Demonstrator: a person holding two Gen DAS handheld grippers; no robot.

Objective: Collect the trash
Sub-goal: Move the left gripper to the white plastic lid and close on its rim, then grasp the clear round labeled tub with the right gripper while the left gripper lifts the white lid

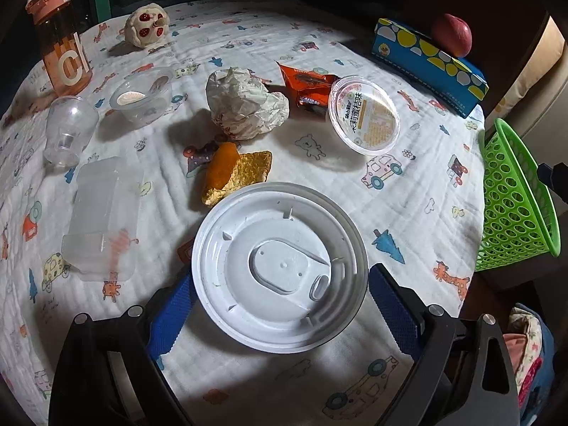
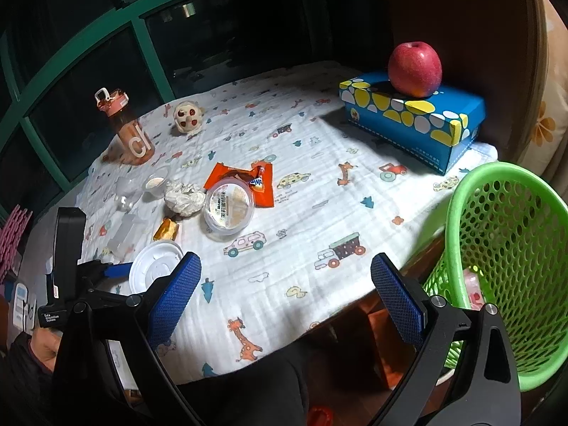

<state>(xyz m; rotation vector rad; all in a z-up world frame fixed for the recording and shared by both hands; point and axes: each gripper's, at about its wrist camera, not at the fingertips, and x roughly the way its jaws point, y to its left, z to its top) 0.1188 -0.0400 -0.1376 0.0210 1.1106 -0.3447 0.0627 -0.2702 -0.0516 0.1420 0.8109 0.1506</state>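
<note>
Right view only: pink wrapper [image 2: 474,285] inside basket [image 2: 504,191].

- The left wrist view sits low and close over the counter's [image 1: 408,191] near edge, facing the far edge, with the white lid [image 1: 280,266] filling its foreground.
- The right wrist view hangs higher and further back, off the near right corner beside the green basket [image 2: 504,213].
- Both share the lid [image 2: 154,269], crumpled paper [image 1: 245,103], blue box [image 2: 411,120] and apple [image 2: 414,69].
</note>
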